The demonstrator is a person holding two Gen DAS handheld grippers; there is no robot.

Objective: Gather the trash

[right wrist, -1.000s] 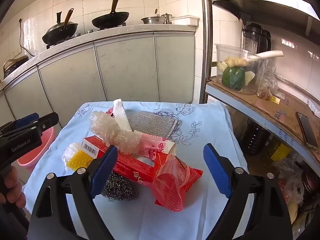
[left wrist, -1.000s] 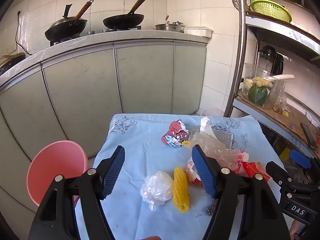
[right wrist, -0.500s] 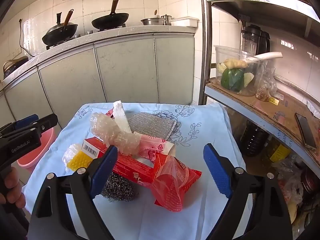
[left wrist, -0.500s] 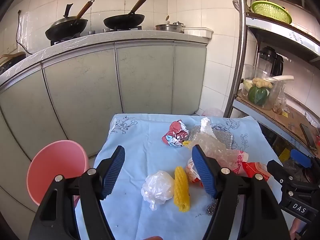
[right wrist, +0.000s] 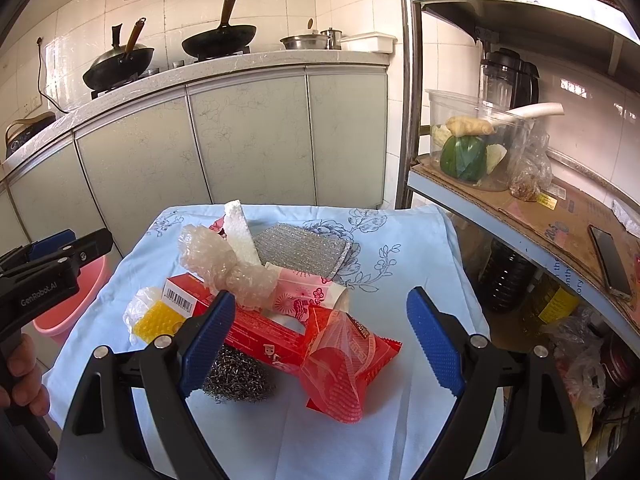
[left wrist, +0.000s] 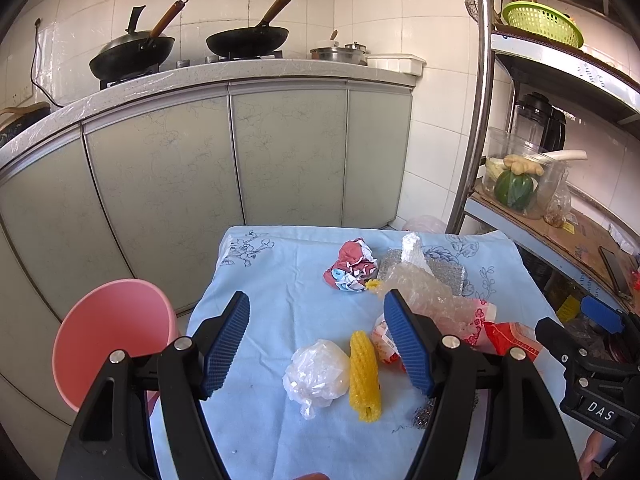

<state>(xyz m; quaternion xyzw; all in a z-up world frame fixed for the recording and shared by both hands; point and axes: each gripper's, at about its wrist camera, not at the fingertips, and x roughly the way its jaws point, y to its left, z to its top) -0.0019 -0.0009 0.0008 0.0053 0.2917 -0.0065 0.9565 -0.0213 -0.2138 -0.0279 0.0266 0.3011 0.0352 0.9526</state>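
Trash lies on a small table with a light blue cloth (left wrist: 280, 280). Near my open, empty left gripper (left wrist: 316, 344) lie a white plastic bag ball (left wrist: 316, 376), a yellow foam net (left wrist: 363, 376) and a crumpled red and white wrapper (left wrist: 352, 264). My right gripper (right wrist: 320, 344) is open and empty above a red box (right wrist: 256, 328), a red plastic packet (right wrist: 344, 364), a steel wool ball (right wrist: 236, 376), bubble wrap (right wrist: 216, 264) and a silver scouring pad (right wrist: 300, 252). A pink bin (left wrist: 108, 336) stands left of the table.
Kitchen cabinets (left wrist: 240, 160) with woks on the counter stand behind the table. A metal shelf rack (right wrist: 520, 216) with a container of vegetables, a blender and a phone is at the right. Bottles and bags sit under the shelf.
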